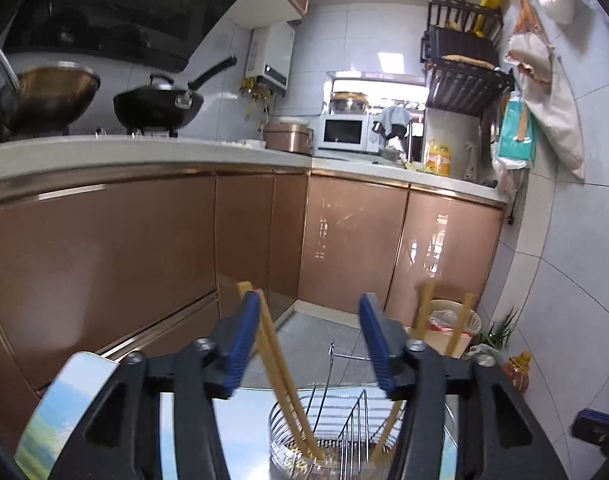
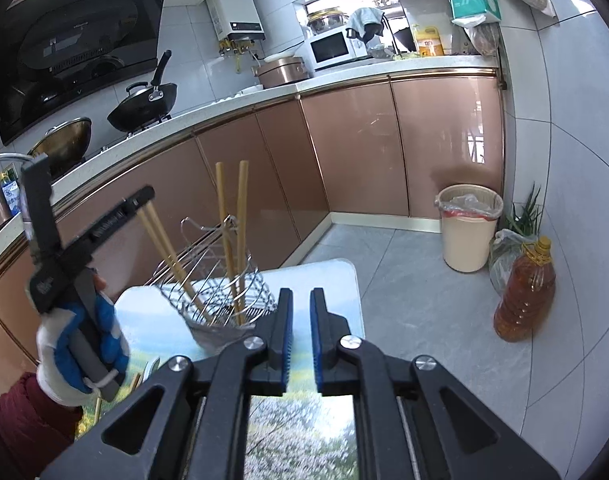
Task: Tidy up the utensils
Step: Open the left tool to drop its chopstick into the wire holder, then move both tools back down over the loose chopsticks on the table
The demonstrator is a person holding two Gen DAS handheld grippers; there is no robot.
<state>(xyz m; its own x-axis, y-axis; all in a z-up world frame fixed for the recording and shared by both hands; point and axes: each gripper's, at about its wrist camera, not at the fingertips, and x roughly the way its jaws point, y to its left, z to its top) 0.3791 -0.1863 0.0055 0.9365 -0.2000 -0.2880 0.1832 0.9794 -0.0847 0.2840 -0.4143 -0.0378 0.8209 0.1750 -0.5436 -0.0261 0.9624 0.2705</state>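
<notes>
four chopsticks (image 2: pixel 232 240) stand in the wire holder (image 2: pixel 224 296) on the table (image 2: pixel 328 280). left gripper (image 1: pixel 310 340) hovers over it, jaws wide and empty; right gripper (image 2: pixel 301 336), nearly shut, holds nothing. a careless withdrawal could tip the holder.

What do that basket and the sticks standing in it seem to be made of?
Basket: shiny silver wire, probably steel or chrome plated; thin bright rods with gaps between. Chopsticks: pale tan and matte, likely bamboo or wood, though grain is too fine to see.
</notes>
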